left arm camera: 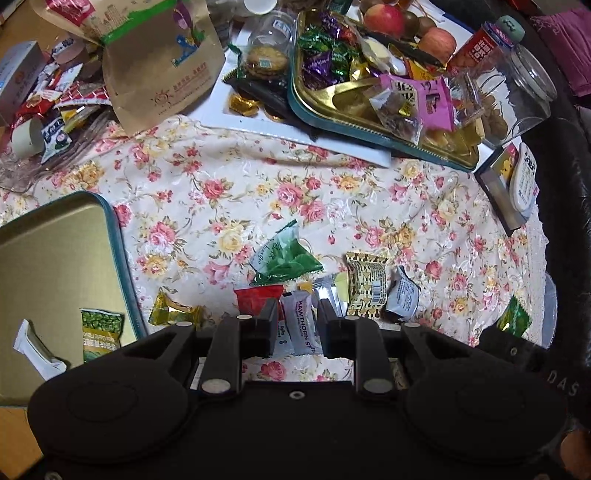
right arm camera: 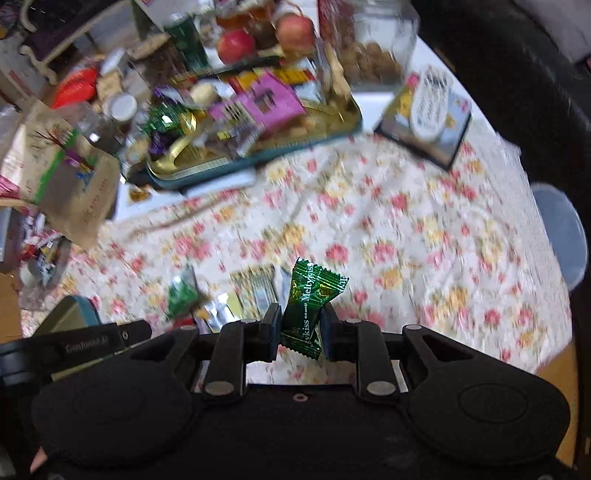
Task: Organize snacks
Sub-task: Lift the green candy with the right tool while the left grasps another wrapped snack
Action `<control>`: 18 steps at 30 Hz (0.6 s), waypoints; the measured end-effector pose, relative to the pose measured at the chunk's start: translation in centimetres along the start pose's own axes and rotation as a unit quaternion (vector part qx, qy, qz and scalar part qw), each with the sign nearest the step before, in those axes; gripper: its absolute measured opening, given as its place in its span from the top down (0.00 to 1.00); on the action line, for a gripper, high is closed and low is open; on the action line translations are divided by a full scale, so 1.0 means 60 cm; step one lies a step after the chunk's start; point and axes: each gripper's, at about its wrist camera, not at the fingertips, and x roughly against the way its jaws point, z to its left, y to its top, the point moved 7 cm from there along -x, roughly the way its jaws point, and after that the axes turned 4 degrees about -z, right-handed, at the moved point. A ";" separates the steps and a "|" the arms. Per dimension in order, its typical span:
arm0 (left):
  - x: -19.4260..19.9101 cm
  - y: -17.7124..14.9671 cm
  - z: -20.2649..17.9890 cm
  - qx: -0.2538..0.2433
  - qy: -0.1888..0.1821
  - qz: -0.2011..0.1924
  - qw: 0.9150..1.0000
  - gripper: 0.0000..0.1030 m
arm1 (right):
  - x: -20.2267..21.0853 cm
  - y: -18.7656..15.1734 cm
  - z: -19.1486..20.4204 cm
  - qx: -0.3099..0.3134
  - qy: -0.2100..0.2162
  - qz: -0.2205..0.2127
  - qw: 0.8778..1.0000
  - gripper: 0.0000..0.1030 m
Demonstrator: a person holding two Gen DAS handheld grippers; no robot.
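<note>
The right gripper [right arm camera: 298,328] is clenched on a green candy [right arm camera: 308,308], which stands nearly upright between the 2 jaws, its top end above them. It hangs over the floral cloth [right arm camera: 406,221], which looks blurred in this view.

The left gripper [left arm camera: 295,325] points down at a small heap of snacks on the same cloth [left arm camera: 229,184]. A white Hawthorn strip [left arm camera: 301,325] lies between its 2 jaws, which stand partly apart; I cannot tell if the pads press on it or only stand around it. Beside the strip lies a red packet [left arm camera: 255,297], and above them a green-white packet [left arm camera: 282,254]. To the right are a yellow patterned packet [left arm camera: 367,282] and a dark-white packet [left arm camera: 402,299]. A gold candy [left arm camera: 173,312] lies to the left, just beside an open tin [left arm camera: 118,240].

Inside this tin are a green pea packet [left arm camera: 99,334] and a white stick [left arm camera: 35,345].

At the far side of the table a gold tray [left arm camera: 332,110] is full of wrapped sweets, with a pink packet [left arm camera: 424,98] on it. Behind it are apples [left arm camera: 384,18], and a clear jar [left arm camera: 517,85] stands to its right. A brown paper bag [left arm camera: 159,62] stands at the far left.
</note>
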 end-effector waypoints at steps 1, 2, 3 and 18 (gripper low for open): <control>-0.005 0.000 0.001 0.004 -0.001 0.004 1.000 0.69 | -0.001 -0.002 0.002 0.006 -0.005 0.002 1.000 0.77; -0.010 0.000 0.002 0.008 -0.001 0.008 1.000 0.69 | 0.000 -0.004 0.002 0.011 -0.009 0.002 1.000 0.77; -0.015 0.000 0.004 0.012 0.000 0.010 1.000 0.69 | 0.003 -0.006 0.002 0.013 -0.009 0.000 1.000 0.77; -0.072 0.066 0.011 0.006 0.025 0.016 1.000 0.69 | 0.049 0.003 -0.014 -0.014 0.058 0.008 0.998 0.77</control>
